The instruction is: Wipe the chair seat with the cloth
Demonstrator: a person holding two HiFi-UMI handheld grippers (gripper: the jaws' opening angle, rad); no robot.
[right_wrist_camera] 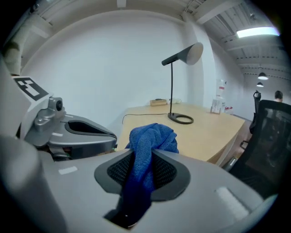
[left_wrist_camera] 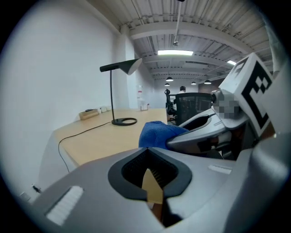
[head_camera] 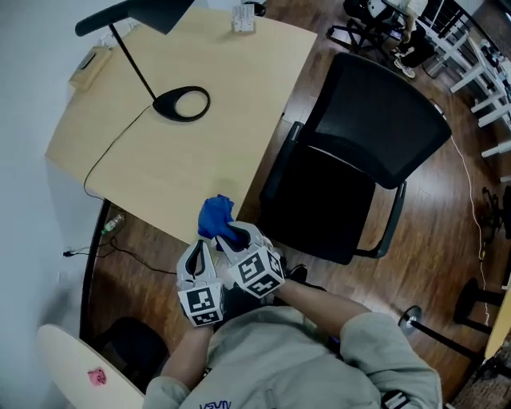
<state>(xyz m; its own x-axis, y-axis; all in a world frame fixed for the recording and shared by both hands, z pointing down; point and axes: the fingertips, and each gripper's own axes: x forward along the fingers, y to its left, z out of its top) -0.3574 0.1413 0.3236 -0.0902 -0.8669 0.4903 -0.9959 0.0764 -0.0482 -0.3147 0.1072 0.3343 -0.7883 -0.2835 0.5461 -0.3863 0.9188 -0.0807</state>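
A crumpled blue cloth point(head_camera: 215, 217) sticks out of my right gripper point(head_camera: 233, 237), which is shut on it just over the desk's near edge. In the right gripper view the cloth point(right_wrist_camera: 150, 141) runs down between the jaws of that gripper point(right_wrist_camera: 141, 175). Close beside it on the left, my left gripper point(head_camera: 204, 248) is shut and holds nothing. From the left gripper view, past my left gripper point(left_wrist_camera: 152, 184), the cloth point(left_wrist_camera: 157, 134) shows ahead. The black office chair's seat point(head_camera: 319, 200) lies to the right of both grippers, with its backrest point(head_camera: 383, 120) beyond.
The light wooden desk point(head_camera: 200, 152) carries a black lamp with a ring base point(head_camera: 182, 104) and its cable. Small items stand at the desk's far edge point(head_camera: 243, 20). White racks point(head_camera: 479, 72) and other chairs stand at the back right. A stool base point(head_camera: 411, 319) is near my right.
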